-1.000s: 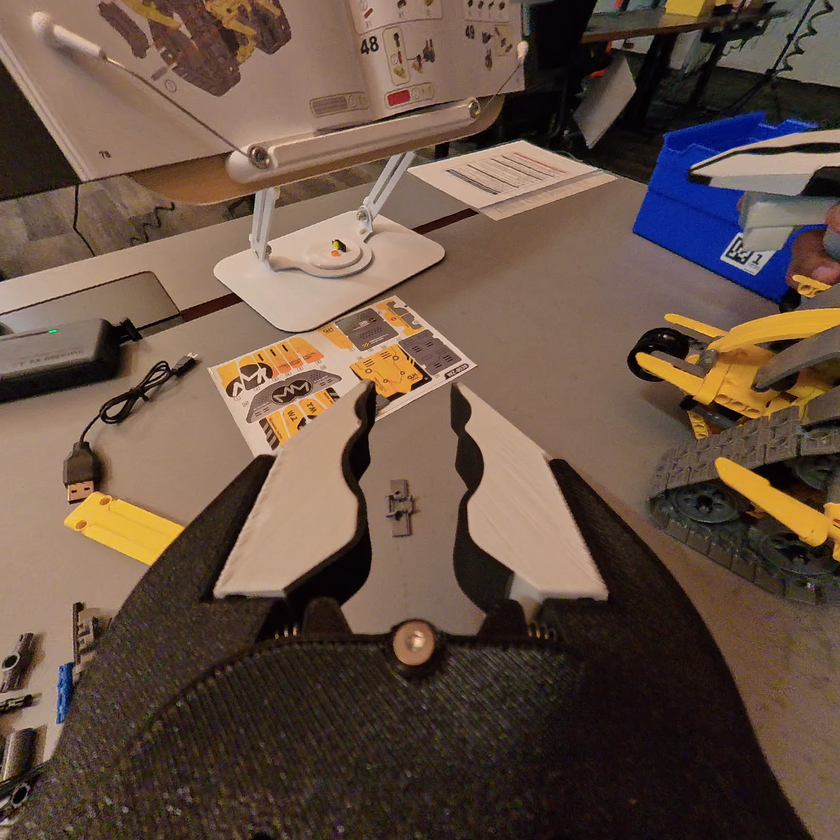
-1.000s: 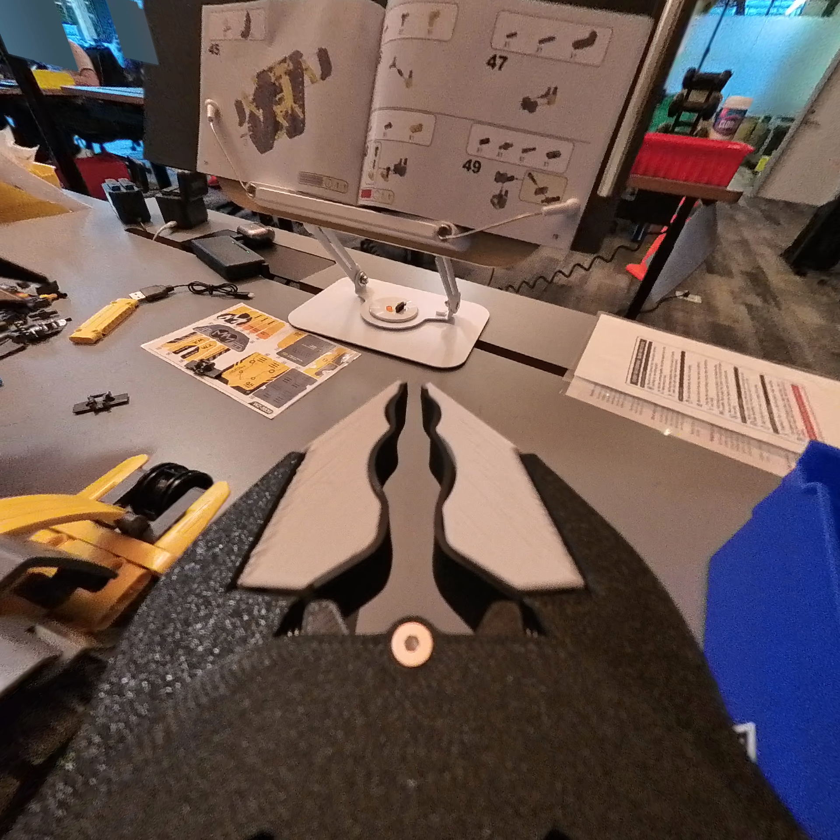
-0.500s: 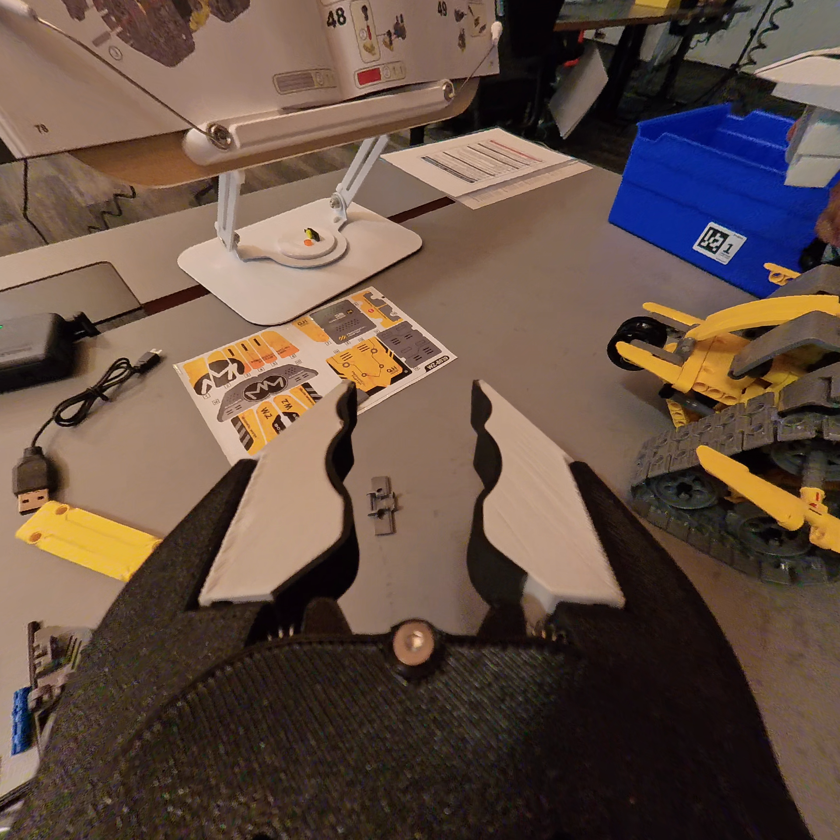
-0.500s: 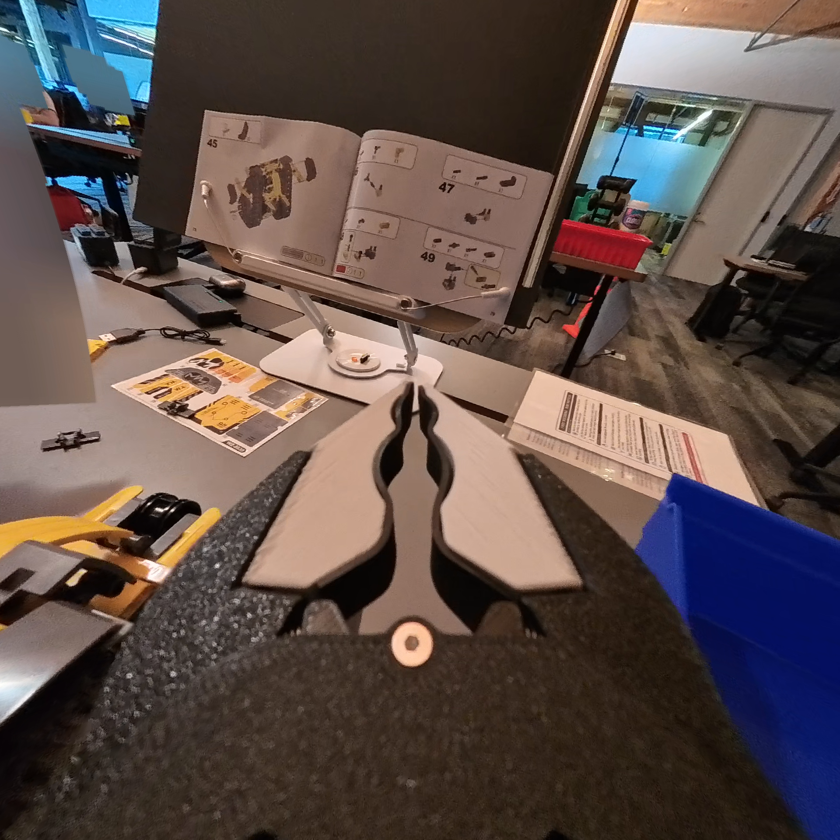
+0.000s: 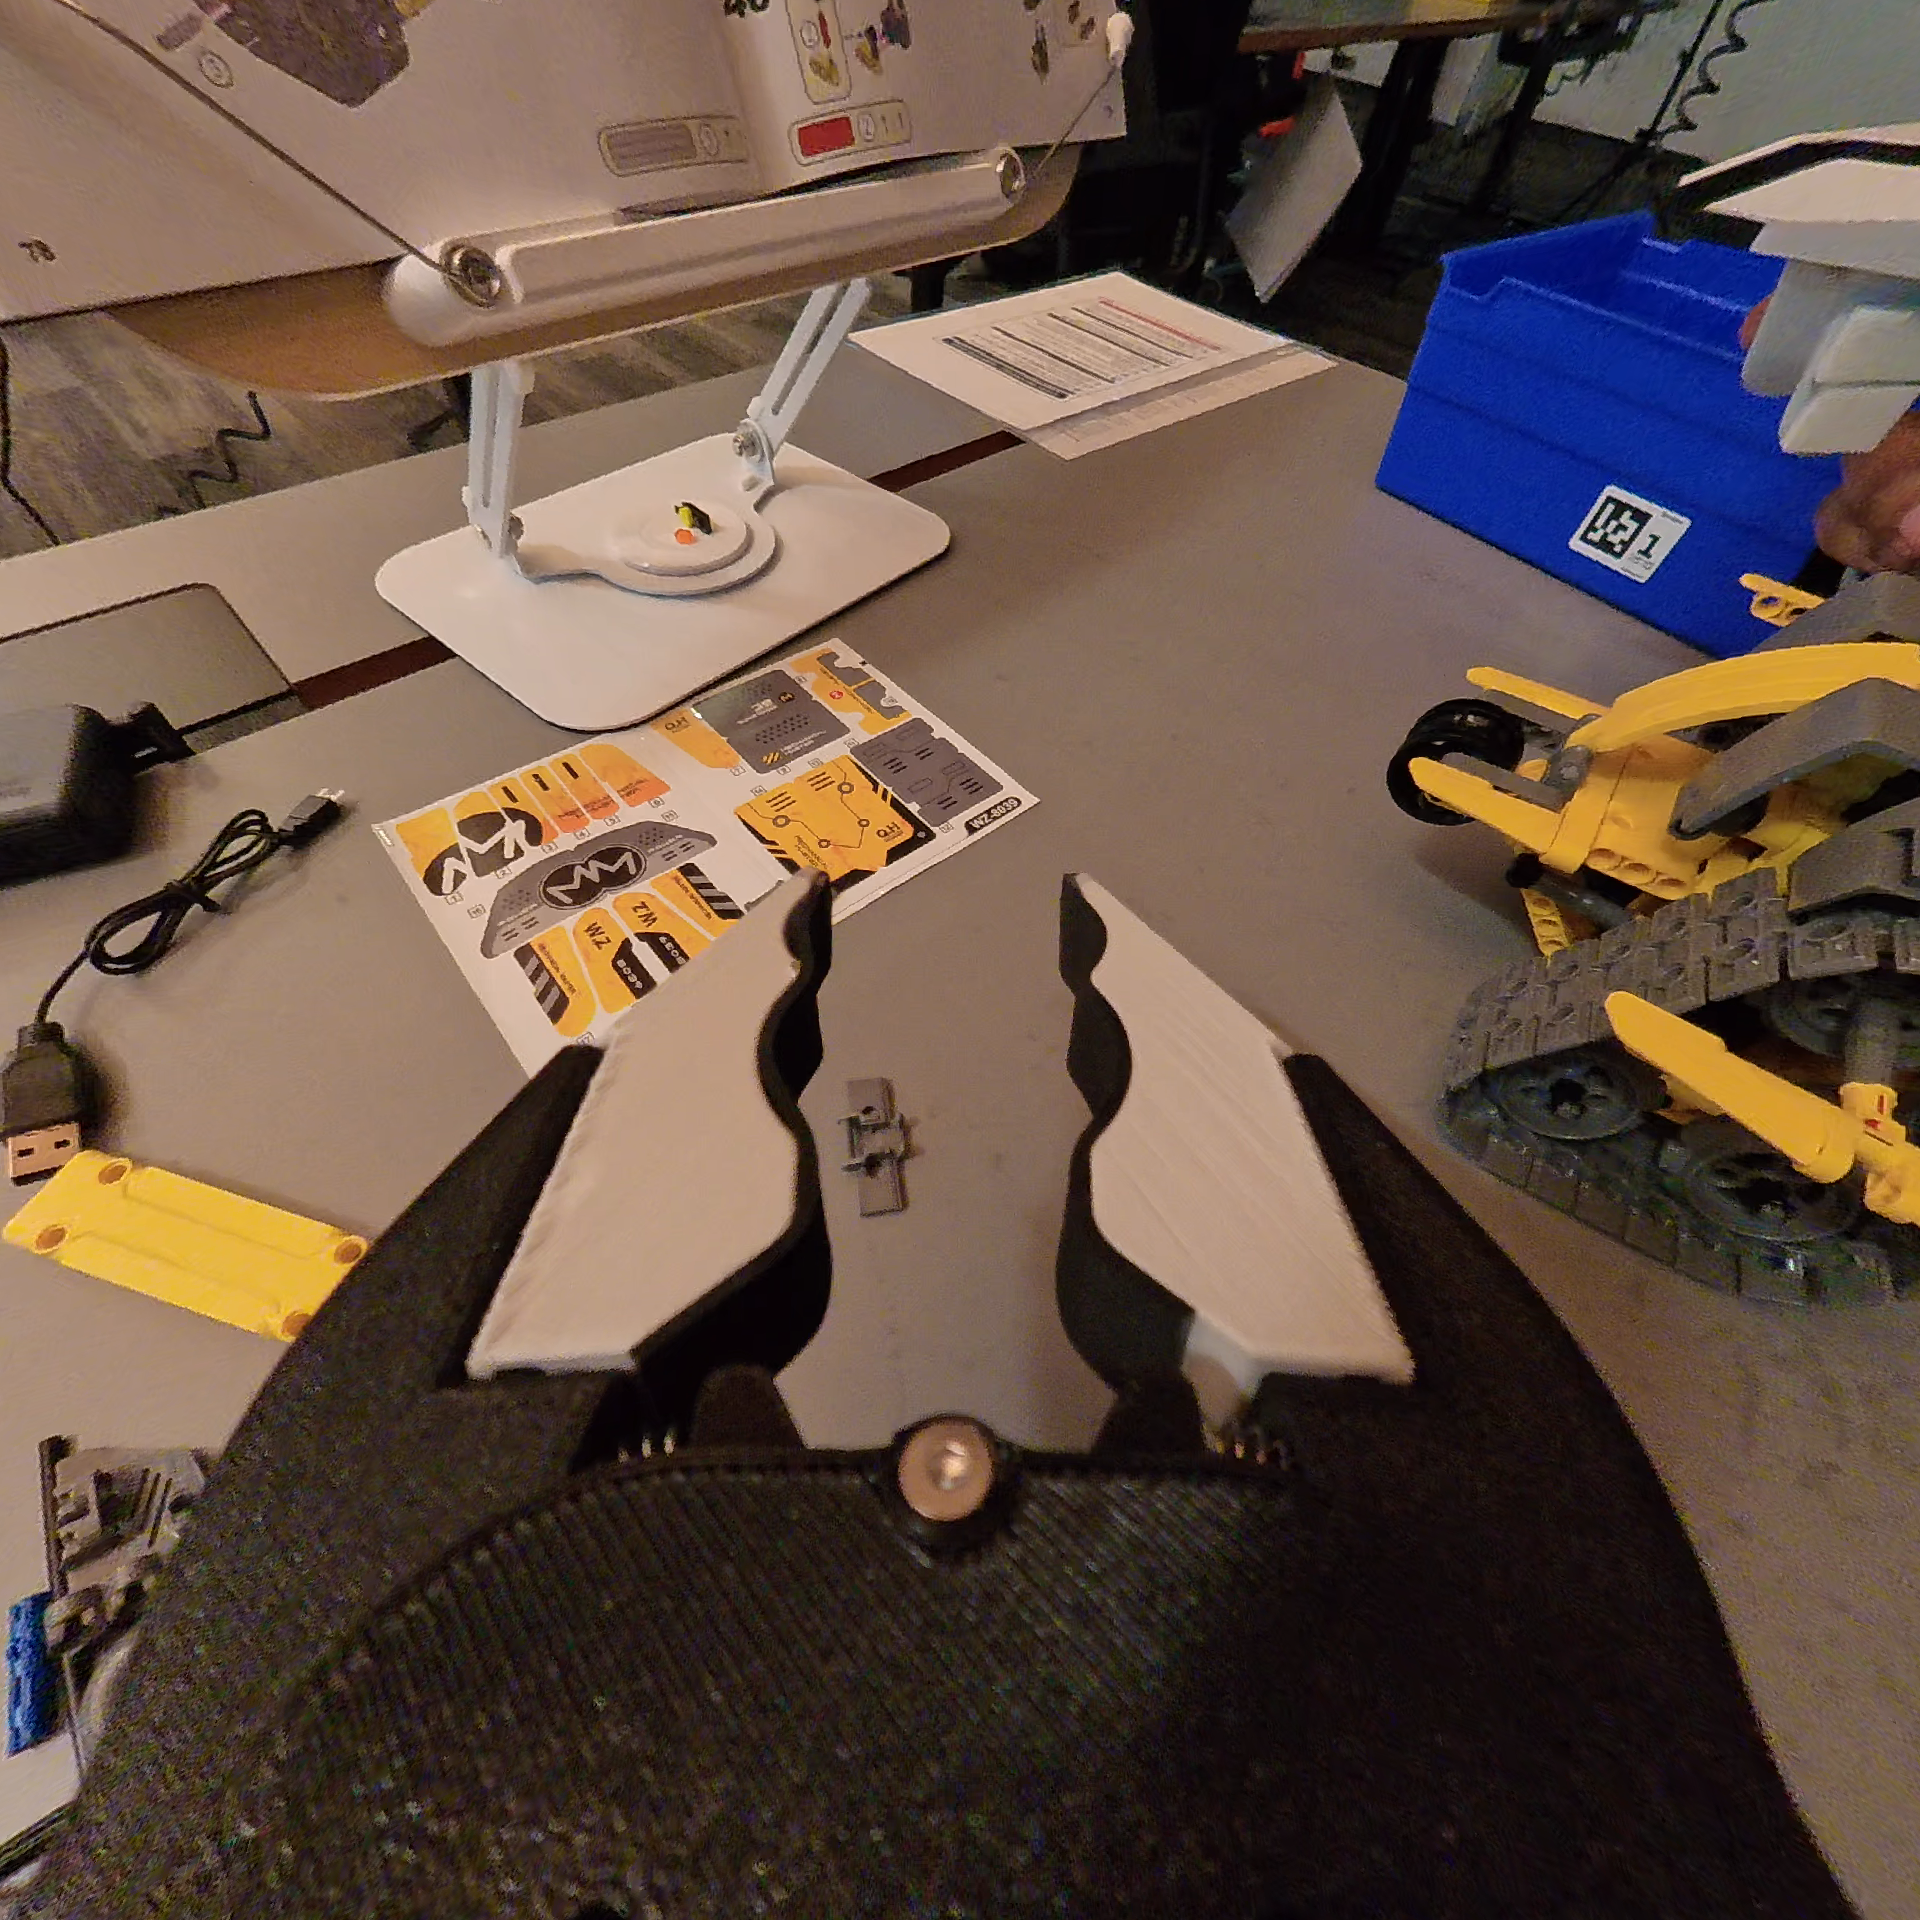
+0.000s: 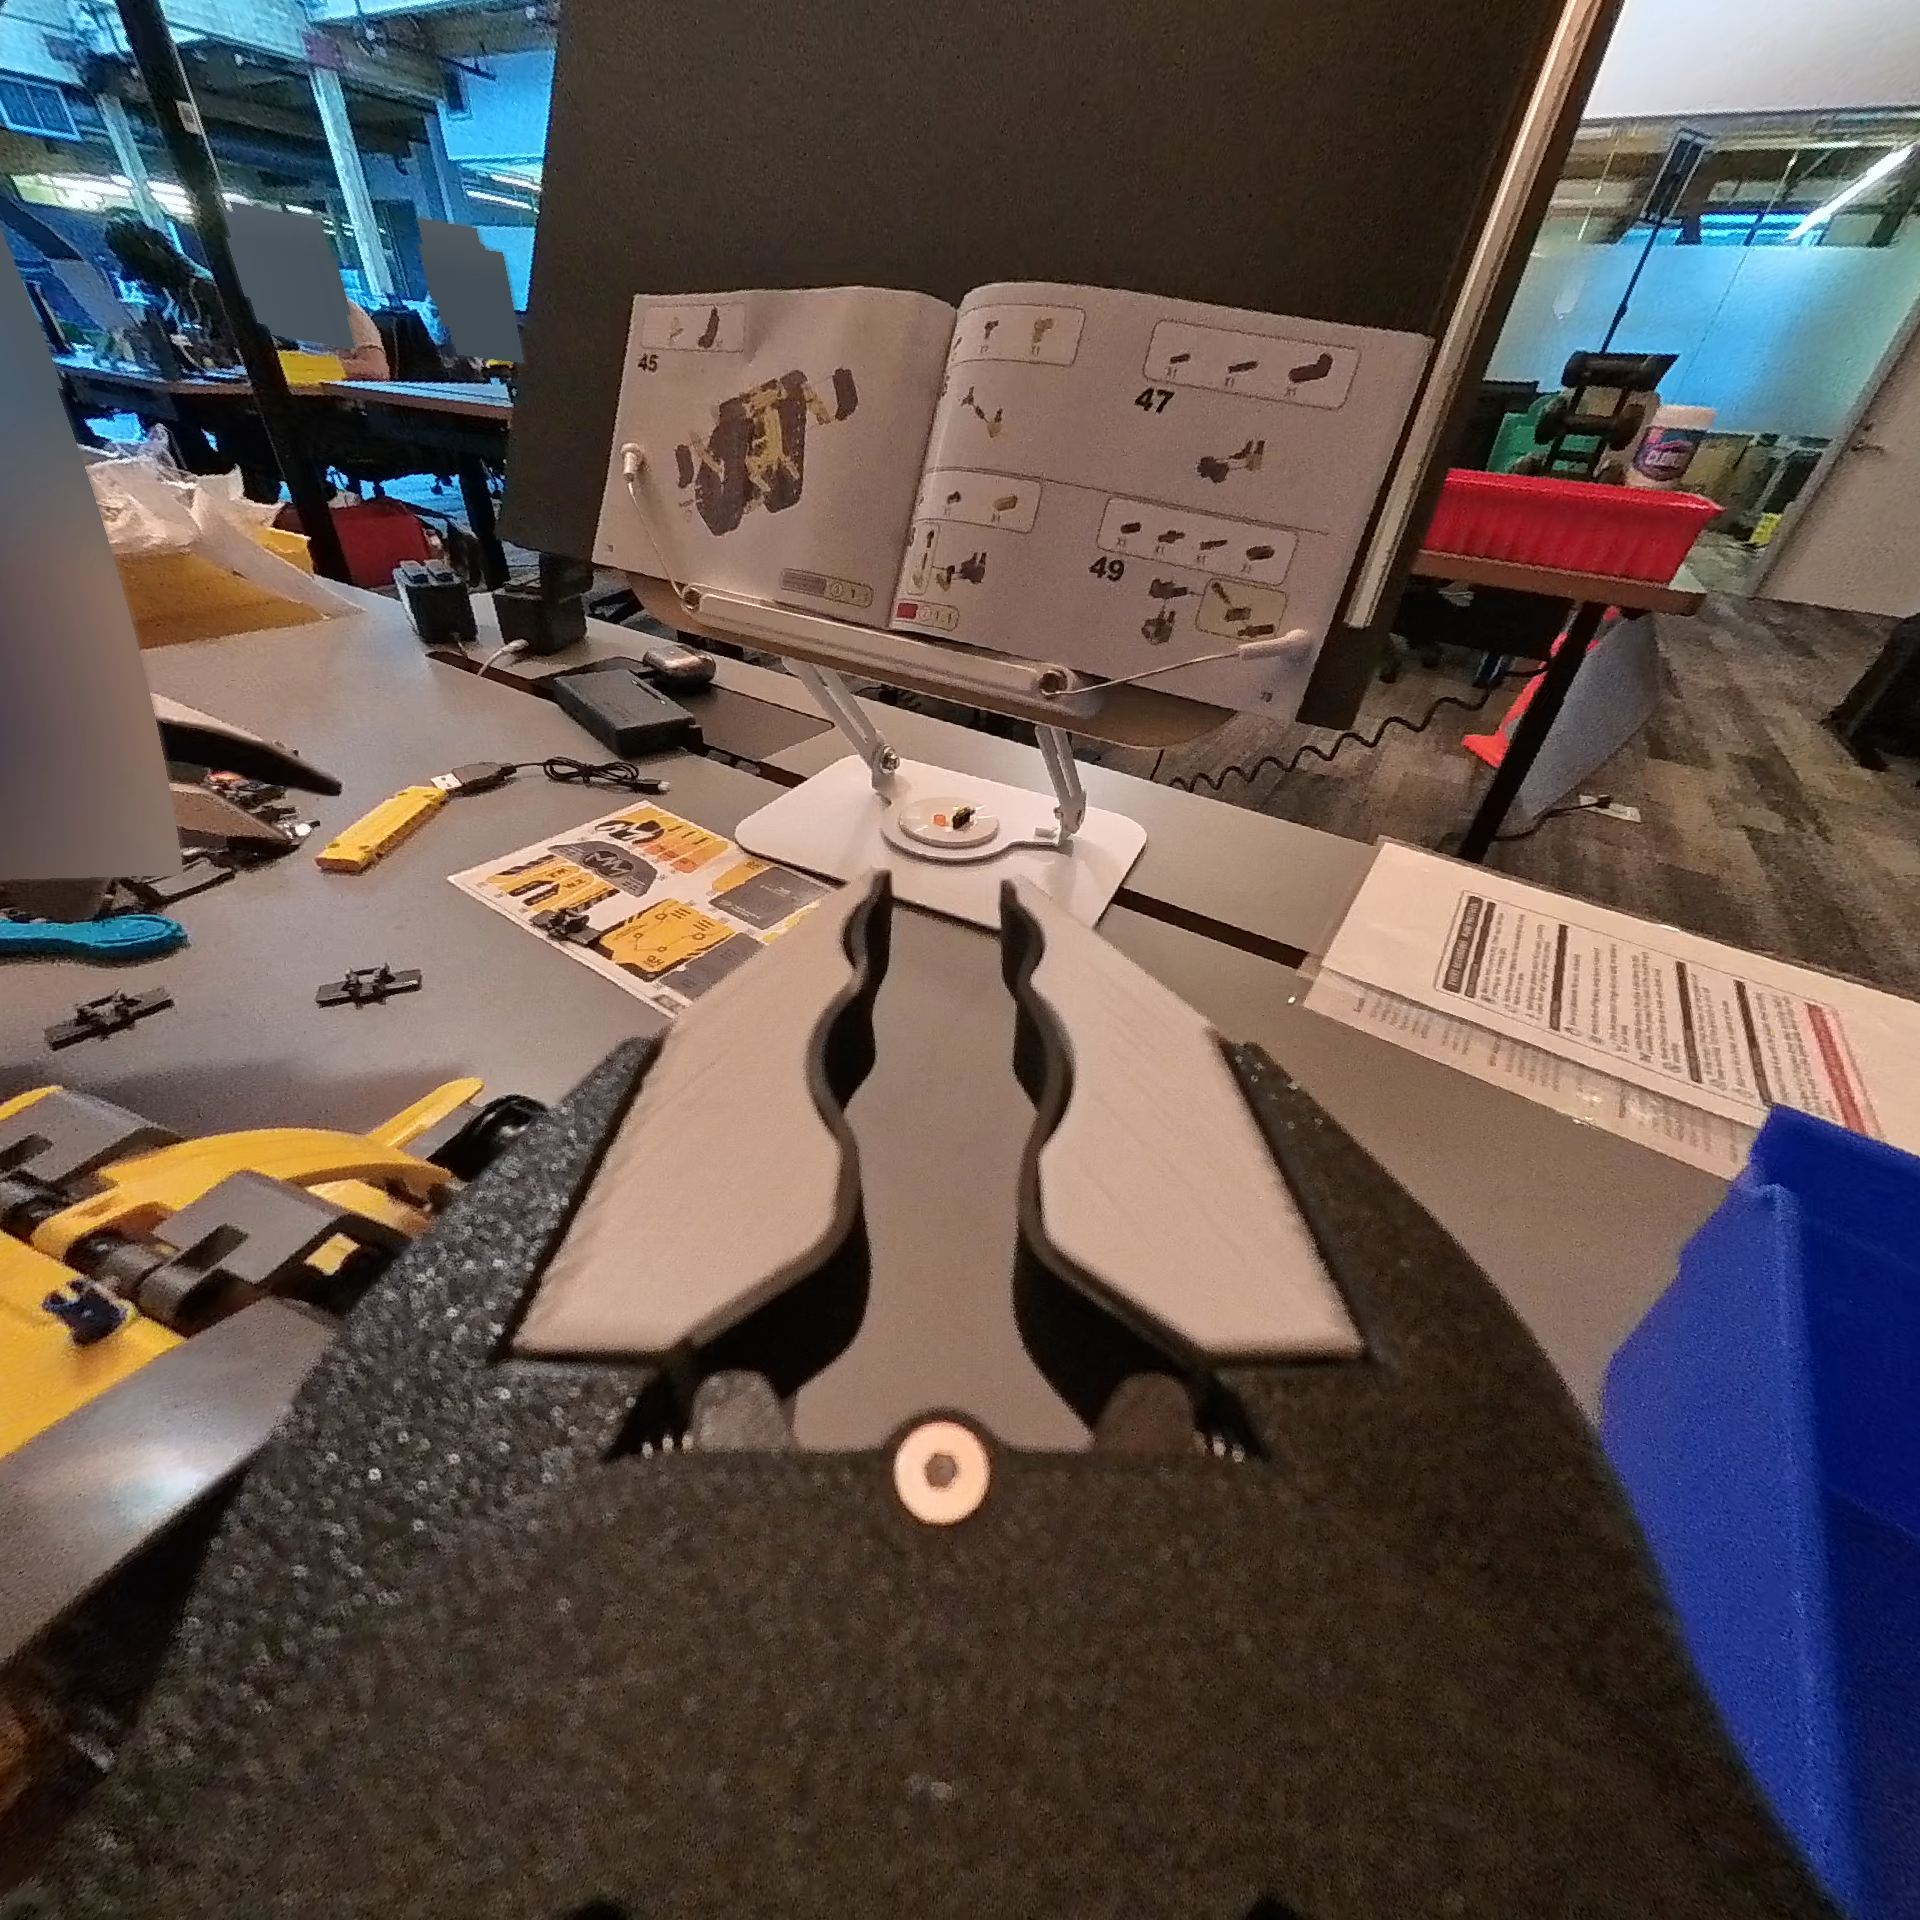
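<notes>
My left gripper (image 5: 945,894) is open and low over the grey table (image 5: 1195,675). A small grey track link (image 5: 873,1143) lies flat on the table between its two fingers, touching neither. A yellow and grey tracked vehicle model (image 5: 1714,935) stands to its right and also shows in the right wrist view (image 6: 156,1195). My right gripper (image 6: 945,888) is narrowly open and empty, raised above the table just right of the model. It shows at the top right of the left wrist view (image 5: 1849,291), over the blue bin.
A white book stand (image 5: 665,582) holds an open instruction booklet (image 6: 987,468) at the back. A sticker sheet (image 5: 707,862) lies before it. A blue bin (image 5: 1600,416), a printed sheet (image 6: 1610,997), a yellow panel (image 5: 177,1247), a USB cable (image 5: 156,914) and black links (image 6: 369,982) lie about. Left tips to right tips: about 30 cm.
My left gripper has opened wider around the grey track link. My right gripper has risen and tilted up, and its fingers have parted from nearly shut to a narrow gap.
</notes>
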Demonstrator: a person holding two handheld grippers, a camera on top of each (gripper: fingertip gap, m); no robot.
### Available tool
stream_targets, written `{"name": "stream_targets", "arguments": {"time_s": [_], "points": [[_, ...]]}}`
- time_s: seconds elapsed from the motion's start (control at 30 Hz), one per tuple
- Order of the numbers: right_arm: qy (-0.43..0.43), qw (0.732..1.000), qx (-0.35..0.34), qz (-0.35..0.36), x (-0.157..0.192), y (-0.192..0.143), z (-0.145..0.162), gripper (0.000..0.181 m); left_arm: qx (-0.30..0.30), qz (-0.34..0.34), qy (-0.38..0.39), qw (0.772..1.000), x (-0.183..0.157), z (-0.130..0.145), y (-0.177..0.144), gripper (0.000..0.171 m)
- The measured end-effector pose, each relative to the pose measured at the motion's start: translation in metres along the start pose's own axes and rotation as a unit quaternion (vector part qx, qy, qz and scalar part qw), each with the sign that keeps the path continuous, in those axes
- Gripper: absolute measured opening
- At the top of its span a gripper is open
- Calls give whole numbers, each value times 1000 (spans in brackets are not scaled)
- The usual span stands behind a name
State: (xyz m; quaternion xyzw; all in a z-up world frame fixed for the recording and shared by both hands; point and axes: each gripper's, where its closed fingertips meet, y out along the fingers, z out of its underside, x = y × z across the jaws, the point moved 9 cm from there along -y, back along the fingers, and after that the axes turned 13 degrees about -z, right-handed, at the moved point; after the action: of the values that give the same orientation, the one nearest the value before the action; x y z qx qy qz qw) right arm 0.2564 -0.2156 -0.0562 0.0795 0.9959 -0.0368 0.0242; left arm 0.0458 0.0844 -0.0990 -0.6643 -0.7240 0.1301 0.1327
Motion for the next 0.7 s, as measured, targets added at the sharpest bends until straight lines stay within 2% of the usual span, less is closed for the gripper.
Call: {"name": "stream_targets", "arguments": {"time_s": [0.2, 0.47, 0.7], "points": [[30, 999, -14, -26, 1, 0, 0, 21, 3, 30, -19, 999, -3, 1, 1, 44], [30, 999, -12, -26, 1, 1, 2, 22, -4, 30, -19, 999, -2, 0, 0, 45], [45, 998, -37, -36, 1, -1, -2, 22, -30, 20, -15, 999, -1, -8, -8, 46]]}}
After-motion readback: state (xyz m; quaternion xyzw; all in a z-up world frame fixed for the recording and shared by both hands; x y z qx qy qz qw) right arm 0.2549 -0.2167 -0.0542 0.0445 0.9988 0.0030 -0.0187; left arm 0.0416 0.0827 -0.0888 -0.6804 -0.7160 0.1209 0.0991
